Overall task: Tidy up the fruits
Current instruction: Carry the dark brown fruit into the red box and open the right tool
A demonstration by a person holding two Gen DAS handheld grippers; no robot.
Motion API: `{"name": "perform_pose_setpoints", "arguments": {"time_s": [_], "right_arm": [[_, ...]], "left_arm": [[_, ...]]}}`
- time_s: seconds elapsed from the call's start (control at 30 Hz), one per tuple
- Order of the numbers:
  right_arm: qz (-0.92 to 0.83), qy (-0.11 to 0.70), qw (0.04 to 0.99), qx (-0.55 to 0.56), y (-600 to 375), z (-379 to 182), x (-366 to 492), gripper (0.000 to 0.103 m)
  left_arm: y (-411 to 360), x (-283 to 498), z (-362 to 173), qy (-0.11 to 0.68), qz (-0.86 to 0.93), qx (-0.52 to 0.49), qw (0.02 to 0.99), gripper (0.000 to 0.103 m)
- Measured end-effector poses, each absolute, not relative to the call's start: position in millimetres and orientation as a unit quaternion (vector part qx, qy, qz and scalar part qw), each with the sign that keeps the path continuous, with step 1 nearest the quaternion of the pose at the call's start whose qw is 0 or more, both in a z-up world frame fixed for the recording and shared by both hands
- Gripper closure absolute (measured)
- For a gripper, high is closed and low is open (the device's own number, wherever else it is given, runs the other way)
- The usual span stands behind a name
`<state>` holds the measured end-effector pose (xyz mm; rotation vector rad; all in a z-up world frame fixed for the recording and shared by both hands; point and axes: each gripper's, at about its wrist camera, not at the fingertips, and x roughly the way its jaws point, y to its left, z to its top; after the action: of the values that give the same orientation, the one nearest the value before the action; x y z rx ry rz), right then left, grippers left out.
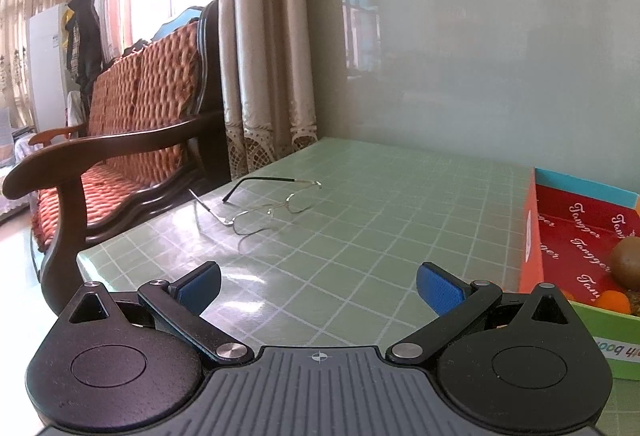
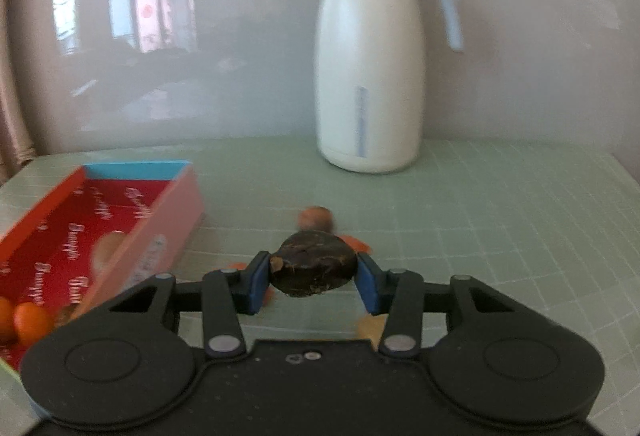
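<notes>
Right tool [image 2: 314, 278]: blue pads pressed against both sides of a dark brown, wrinkled, flattened round fruit [image 2: 314, 264], held clear above the bench [image 2: 500, 220]. Jaws narrowed to the fruit's width; grip looks firm. Fruit kind cannot be told from this view.

Beyond the held fruit, on the green gridded bench: one small brownish-orange round fruit [image 2: 316, 218], blurred, plus orange scraps or fruit partly hidden behind the held piece and the fingers; their kind cannot be told.

Left of the right tool: open red box [image 2: 120, 212] with white script lettering inside and a blue far wall. Two small orange fruits [image 2: 30, 320] lie in its near corner, touching each other.

Far side of bench, against the wall: tall cream jug with pale blue lid and handle [image 2: 370, 56], upright, well apart from the fruit.

Left tool [image 1: 318, 286]: jaws wide apart, nothing between the blue pads, hovering over bare bench. Wire-framed glasses [image 1: 264, 206] lie ahead of it, arms unfolded. In the left wrist view the same box [image 1: 534, 236] sits at the right edge, holding a brown kiwi-like fruit [image 1: 626, 262] and an orange fruit [image 1: 614, 300]
</notes>
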<state>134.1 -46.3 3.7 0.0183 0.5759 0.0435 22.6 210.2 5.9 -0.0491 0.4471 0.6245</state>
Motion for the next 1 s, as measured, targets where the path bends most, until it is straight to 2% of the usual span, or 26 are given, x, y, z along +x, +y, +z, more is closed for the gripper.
{"name": "perform_pose_setpoints", "arguments": {"time_s": [0.9,1.0], "right_arm": [[0.164,0.237,0.957,-0.027,65.7,18.1,98.3,0.06],[0.169,0.237,0.956,-0.045,74.5,15.1,95.4,0.053]], "left_arm": [[217.4,23.8,3.8,0.226,0.309,-0.023,0.923,0.0],[217.7,25.0,4.3,0.226,0.309,-0.025,0.923,0.0]]}}
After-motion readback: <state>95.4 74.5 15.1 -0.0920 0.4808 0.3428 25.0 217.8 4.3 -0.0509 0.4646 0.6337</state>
